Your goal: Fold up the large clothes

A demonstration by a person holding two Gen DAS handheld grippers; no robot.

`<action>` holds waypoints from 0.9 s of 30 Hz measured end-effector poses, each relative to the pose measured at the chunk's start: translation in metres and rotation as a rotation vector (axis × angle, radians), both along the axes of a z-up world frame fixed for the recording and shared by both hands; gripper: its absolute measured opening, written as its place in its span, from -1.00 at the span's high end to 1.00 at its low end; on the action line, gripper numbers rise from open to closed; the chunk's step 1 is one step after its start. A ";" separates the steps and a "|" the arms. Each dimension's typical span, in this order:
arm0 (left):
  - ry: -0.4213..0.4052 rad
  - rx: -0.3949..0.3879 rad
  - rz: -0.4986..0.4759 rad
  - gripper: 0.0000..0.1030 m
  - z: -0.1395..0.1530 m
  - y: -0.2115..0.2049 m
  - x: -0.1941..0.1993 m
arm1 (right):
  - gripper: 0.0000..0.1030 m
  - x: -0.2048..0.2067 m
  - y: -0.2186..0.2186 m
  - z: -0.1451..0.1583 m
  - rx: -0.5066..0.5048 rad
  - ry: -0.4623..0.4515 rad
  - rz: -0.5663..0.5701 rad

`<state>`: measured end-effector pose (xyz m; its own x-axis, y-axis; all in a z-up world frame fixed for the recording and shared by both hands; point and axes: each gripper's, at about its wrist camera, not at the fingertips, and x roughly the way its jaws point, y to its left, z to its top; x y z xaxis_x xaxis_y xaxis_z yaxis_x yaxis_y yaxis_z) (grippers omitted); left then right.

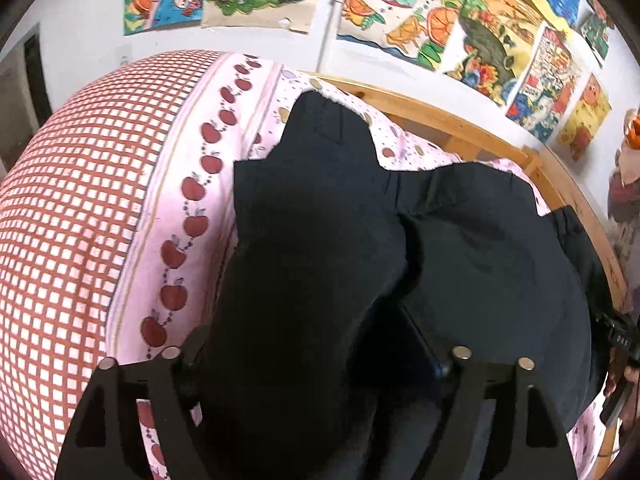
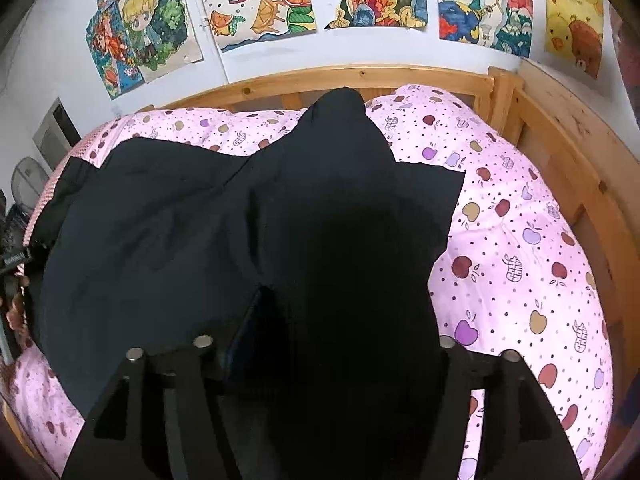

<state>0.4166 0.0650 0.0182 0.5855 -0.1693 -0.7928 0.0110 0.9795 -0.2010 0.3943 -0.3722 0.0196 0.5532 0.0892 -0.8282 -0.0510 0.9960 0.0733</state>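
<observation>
A large black garment (image 1: 480,248) lies spread on a bed with a pink apple-print cover (image 1: 192,200). In the left wrist view a doubled part of it runs forward between the fingers of my left gripper (image 1: 316,354). The jaws stand wide and the cloth lies loose between them. In the right wrist view the same black garment (image 2: 160,220) covers the middle of the pink cover (image 2: 520,260). My right gripper (image 2: 324,342) is open over a folded strip that reaches toward the headboard. The cloth hides the inner pads.
A red-and-white checked quilt (image 1: 72,200) bulges at the left of the bed. A wooden bed frame (image 2: 560,160) runs along the far and right sides. Coloured drawings (image 2: 260,4) hang on the white wall behind. The other gripper's body (image 1: 618,340) shows at the right edge.
</observation>
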 end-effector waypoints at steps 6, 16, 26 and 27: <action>-0.089 -0.005 0.016 -0.91 0.015 0.007 -0.016 | -0.44 -0.006 -0.003 0.003 0.017 -0.026 -0.046; -0.185 -0.087 0.042 -1.00 0.046 0.016 -0.043 | -0.95 -0.039 -0.021 0.027 0.109 -0.155 -0.153; -0.297 -0.060 0.018 -1.00 0.092 -0.009 -0.090 | -0.97 -0.082 0.010 0.069 0.077 -0.298 -0.127; -0.308 -0.056 0.013 -1.00 0.098 -0.012 -0.095 | -0.97 -0.086 0.012 0.075 0.080 -0.312 -0.127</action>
